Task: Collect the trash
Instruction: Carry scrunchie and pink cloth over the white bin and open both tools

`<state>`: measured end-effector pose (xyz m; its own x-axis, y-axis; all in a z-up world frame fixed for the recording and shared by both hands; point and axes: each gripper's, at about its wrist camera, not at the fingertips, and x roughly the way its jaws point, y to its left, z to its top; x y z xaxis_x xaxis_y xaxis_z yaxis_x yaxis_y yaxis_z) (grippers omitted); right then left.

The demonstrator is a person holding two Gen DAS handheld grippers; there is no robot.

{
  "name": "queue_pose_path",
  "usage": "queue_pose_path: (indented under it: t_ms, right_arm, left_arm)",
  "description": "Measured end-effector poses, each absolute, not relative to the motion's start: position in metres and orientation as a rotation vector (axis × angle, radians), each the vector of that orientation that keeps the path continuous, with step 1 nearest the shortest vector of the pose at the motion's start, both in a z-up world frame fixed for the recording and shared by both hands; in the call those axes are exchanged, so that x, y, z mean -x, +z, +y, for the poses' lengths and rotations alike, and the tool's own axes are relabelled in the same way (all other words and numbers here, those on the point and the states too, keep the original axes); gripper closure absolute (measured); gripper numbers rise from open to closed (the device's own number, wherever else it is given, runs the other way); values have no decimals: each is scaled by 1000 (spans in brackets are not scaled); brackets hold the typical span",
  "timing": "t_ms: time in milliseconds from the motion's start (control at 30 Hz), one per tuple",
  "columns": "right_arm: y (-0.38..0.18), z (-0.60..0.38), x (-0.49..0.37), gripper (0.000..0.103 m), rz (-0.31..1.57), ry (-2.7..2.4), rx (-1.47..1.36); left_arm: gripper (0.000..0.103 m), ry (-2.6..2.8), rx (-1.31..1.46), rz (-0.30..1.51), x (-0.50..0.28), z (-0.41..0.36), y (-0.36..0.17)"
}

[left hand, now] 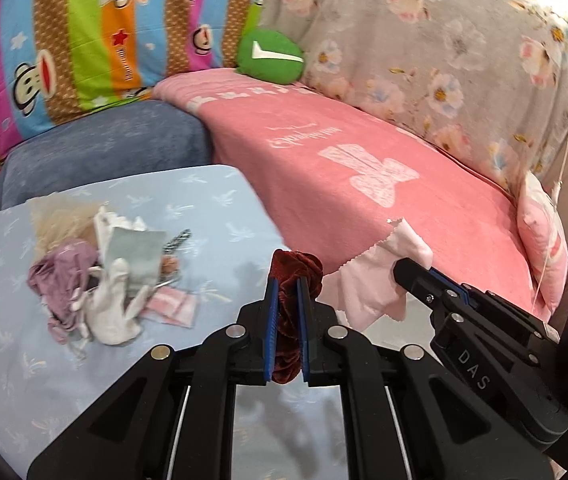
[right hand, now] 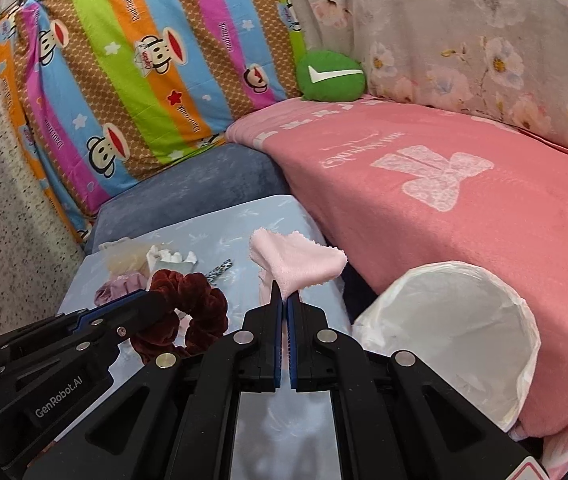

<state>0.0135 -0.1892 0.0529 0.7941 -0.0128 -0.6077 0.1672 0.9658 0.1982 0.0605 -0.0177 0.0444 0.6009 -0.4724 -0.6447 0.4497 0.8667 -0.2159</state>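
A: Item one, left gripper [left hand: 287,280]?
B: Clamped on dark red scrunchie [left hand: 294,300], lifted above the blue table [left hand: 212,208].
A: Right gripper [right hand: 285,300]?
B: Pinching pink cloth [right hand: 298,260], beside the white-lined bin [right hand: 524,320].

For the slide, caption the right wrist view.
Right gripper pinching a pink cloth beside the white-lined bin; left gripper holds a dark red scrunchie.
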Motion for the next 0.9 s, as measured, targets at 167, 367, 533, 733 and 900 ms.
queue_pose_path:
  t_ms: [167,367,533,733,900]
  right_arm:
    - [49,-226,-1,101,646,-159,-275]
    - [41,-257,9,101,656,-210,-307]
    - [33,-281,15,101,666,-247,-336]
    - [25,-300,19,101,676,-276,-355]
    - [21,-309,22,101,679,-291,-367]
  left_arm:
    - [94,-590,-2,761,-55,-56,42]
    - [94,-642,-42,781,-51,-94,36]
    - [94,-668,-69,797,-50,-121,30]
    - [92,-709,-91,818,-50,-143,24]
    - [91,-715,-109,837,-51,-156,20]
